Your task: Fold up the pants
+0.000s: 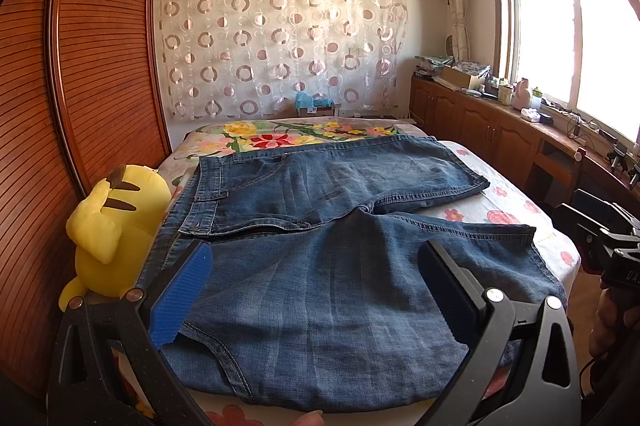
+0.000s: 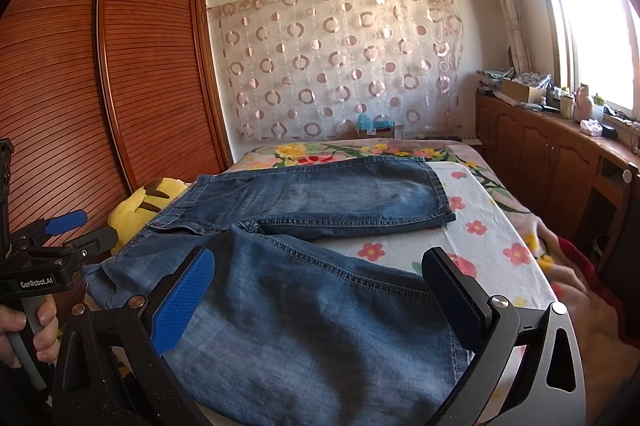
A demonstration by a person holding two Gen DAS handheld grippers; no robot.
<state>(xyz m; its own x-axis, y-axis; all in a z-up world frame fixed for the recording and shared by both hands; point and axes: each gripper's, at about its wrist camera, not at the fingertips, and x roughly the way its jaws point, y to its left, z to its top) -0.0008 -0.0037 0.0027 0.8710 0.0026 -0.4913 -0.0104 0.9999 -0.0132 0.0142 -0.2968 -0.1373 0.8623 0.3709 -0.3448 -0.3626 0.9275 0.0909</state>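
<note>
Blue denim pants (image 1: 320, 226) lie spread flat on the floral bed (image 1: 512, 214), waistband to the left, both legs pointing right. My left gripper (image 1: 316, 282) is open, its blue pads wide apart over the near leg close to the waistband. My right gripper (image 2: 320, 290) is open above the near leg (image 2: 312, 326) further toward the hem. The right gripper also shows at the right edge of the left wrist view (image 1: 608, 238). The left gripper shows at the left edge of the right wrist view (image 2: 64, 230), open. Neither holds cloth.
A yellow plush toy (image 1: 116, 226) lies at the bed's left edge by the waistband. A slatted wooden wardrobe (image 1: 92, 65) stands on the left. Low wooden cabinets (image 1: 480, 121) with clutter run under the window on the right. A patterned curtain (image 1: 280, 41) hangs behind.
</note>
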